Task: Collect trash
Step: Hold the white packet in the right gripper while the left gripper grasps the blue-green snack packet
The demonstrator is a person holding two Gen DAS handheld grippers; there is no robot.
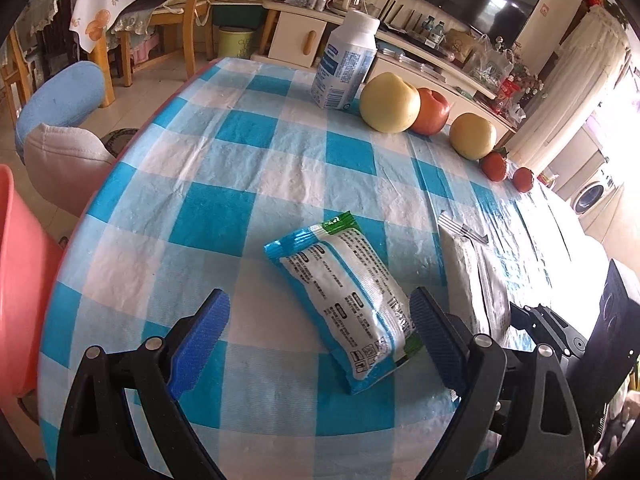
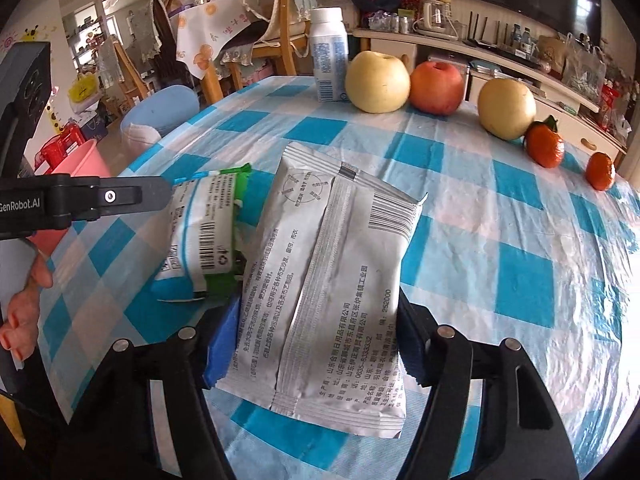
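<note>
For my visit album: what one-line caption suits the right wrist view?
Right claw closing around a silver packet on the checked tablecloth, fruit lined up behind.

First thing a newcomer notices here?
Probably the grey foil packet filling the right wrist view, between the right gripper pads on the blue-checked tablecloth. Beside it lies the blue-and-white wrapper, in front of the open left gripper; fruit lines the far edge.
</note>
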